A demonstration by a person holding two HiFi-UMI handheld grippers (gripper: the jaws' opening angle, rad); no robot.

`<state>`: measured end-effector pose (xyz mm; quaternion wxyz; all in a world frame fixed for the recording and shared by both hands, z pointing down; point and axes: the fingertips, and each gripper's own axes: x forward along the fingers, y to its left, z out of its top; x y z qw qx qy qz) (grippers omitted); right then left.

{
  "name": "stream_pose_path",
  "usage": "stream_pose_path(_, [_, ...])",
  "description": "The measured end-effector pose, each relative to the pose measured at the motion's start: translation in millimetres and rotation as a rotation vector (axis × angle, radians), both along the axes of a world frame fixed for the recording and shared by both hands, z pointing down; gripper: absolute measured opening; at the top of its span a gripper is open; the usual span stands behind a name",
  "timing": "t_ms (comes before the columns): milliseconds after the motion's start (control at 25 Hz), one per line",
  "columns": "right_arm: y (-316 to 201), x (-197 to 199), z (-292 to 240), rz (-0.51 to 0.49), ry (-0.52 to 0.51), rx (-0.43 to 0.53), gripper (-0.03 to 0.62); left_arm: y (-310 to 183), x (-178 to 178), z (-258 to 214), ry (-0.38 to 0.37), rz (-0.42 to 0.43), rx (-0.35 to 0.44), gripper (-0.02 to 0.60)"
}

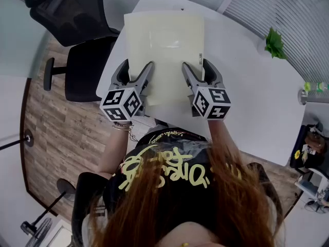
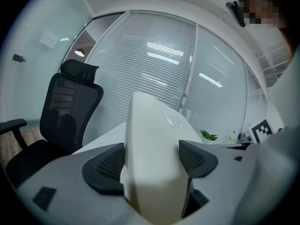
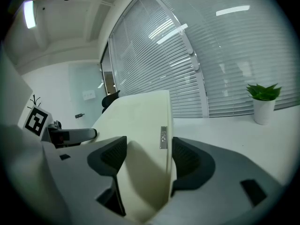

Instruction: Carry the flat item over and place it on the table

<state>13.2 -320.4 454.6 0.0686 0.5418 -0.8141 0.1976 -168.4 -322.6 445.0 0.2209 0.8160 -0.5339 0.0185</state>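
Observation:
The flat item [image 1: 164, 50] is a pale cream board with a small label on its right edge. I hold it by its near edge over the white table [image 1: 252, 91]. My left gripper [image 1: 138, 66] grips its near left corner, and my right gripper [image 1: 197, 65] its near right corner. In the left gripper view the board [image 2: 152, 135] fills the space between the dark pads of the left gripper [image 2: 151, 156]. The right gripper [image 3: 145, 156] shows its pads on either side of the board [image 3: 140, 121]. I cannot tell whether the board touches the table.
A black office chair [image 1: 77, 35] stands left of the table, over wood flooring. A small green plant [image 1: 275, 42] sits at the table's far right, near the blinds. Cluttered items [image 1: 308, 153] lie beyond the table's right edge.

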Motion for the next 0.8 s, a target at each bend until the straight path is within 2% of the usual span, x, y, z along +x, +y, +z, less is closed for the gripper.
stream_pose_path(800, [-10.6, -2.3, 16.3, 0.015, 0.046, -0.039, 0.309, -11.6, -1.7, 27.3, 0.012, -0.011, -0.108, 0.364])
